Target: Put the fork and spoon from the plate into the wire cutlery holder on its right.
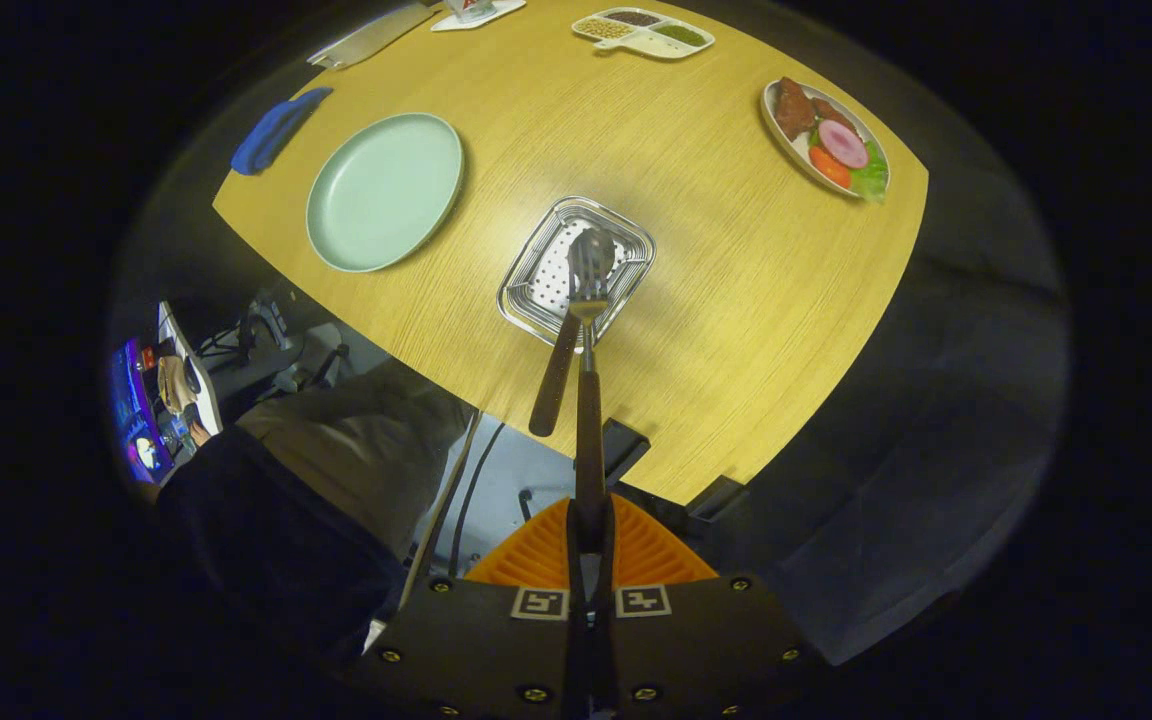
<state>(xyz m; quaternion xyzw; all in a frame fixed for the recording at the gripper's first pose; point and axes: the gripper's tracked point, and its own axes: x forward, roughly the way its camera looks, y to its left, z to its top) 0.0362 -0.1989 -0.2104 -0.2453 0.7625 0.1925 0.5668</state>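
Gripper (591, 545) fingers pinched tight on the fork (588, 400) handle, tines over the wire cutlery holder (576, 272)
Spoon (568, 330) already stands in the holder, handle leaning out beside the fork; green plate (384, 192) bare to its left, blue cloth (276, 130) beyond that, food plate (826, 137) and divided tray (644, 32) well apart on the wooden table (736, 300)

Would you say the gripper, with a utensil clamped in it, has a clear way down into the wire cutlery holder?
Probably yes. The gripper is shut on the fork, whose head hangs over the open top of the wire cutlery holder. The spoon already leans inside, leaving room beside it.
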